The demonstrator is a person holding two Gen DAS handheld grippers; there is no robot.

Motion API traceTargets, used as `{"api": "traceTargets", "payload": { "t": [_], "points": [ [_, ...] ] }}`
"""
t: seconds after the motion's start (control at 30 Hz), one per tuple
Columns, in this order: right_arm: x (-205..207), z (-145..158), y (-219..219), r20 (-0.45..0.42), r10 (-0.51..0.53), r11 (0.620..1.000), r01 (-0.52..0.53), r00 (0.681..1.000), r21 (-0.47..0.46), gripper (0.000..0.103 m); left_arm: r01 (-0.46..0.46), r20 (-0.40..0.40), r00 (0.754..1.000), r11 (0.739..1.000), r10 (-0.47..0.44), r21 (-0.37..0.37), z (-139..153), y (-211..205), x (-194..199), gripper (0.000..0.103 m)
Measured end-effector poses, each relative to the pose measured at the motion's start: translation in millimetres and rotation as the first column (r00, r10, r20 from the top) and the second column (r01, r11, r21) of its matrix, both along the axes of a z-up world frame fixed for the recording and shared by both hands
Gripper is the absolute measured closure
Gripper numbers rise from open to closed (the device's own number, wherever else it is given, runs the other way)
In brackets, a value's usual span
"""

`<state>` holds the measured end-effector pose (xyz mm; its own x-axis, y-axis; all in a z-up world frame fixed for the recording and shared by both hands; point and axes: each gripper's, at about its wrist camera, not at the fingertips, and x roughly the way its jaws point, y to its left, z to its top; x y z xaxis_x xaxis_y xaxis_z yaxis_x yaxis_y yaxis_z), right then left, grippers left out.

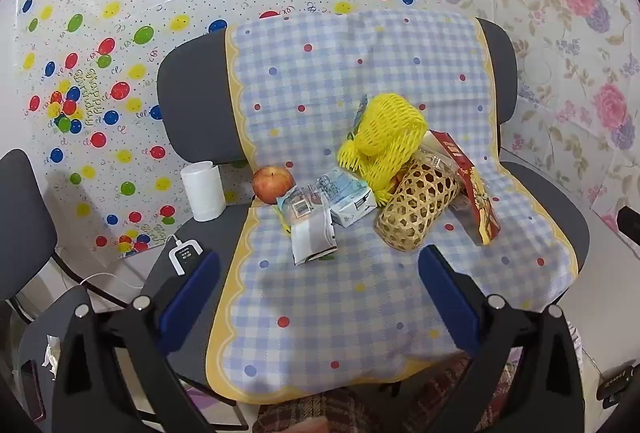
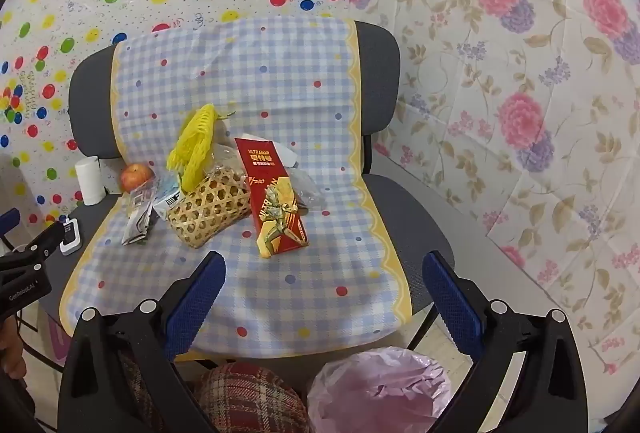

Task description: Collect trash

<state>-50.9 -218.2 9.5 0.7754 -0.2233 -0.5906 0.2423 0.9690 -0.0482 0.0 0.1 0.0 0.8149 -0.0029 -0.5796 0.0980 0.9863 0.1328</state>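
Both our left gripper (image 1: pixel 320 281) and right gripper (image 2: pixel 324 281) hang wide open, empty. The red box (image 2: pixel 276 201) lies mid-seat beside the basket (image 2: pixel 208 209); we should pinch its narrow sides, then drop it into the bin (image 2: pixel 380 389) below the chair's front edge.

Both wrist views look steeply down at the chair (image 1: pixel 192 81) from near its front edge. They share the basket (image 1: pixel 416 205) at mid-frame; the right view sits further right.
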Motion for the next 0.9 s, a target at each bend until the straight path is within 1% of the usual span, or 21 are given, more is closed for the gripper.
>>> {"api": "traceTargets", "payload": {
  "t": [0.4, 0.5, 0.8, 0.87, 0.9],
  "points": [
    [2.0, -1.5, -0.9, -0.010, -0.010, 1.000, 0.010, 1.000, 0.000, 0.006, 0.002, -0.007, 1.000, 1.000, -0.002, -0.008, 0.0, 0.2, -0.4, 0.006],
    [2.3, -2.2, -1.8, -0.011, -0.008, 1.000, 0.008, 1.000, 0.001, 0.006, 0.001, -0.008, 1.000, 1.000, -0.001, -0.005, -4.2, 7.0, 1.8, 0.006],
    [3.5, 1.4, 1.0, -0.010, -0.012, 1.000, 0.012, 1.000, 0.005, 0.006, 0.000, -0.013, 1.000, 1.000, 0.000, -0.008, -0.2, 7.1, 2.5, 0.006],
    [-0.8, -6.3, 0.8, -0.010, -0.013, 1.000, 0.013, 1.000, 0.005, 0.006, 0.000, -0.013, 1.000, 1.000, 0.000, -0.010, -0.3, 7.2, 3.0, 0.006],
    [0.4, -4.9, 0.6, -0.010, -0.012, 1.000, 0.012, 1.000, 0.006, 0.006, 0.000, -0.013, 1.000, 1.000, 0.000, -0.009, 0.0, 7.4, 3.2, 0.007]
  ]
}}
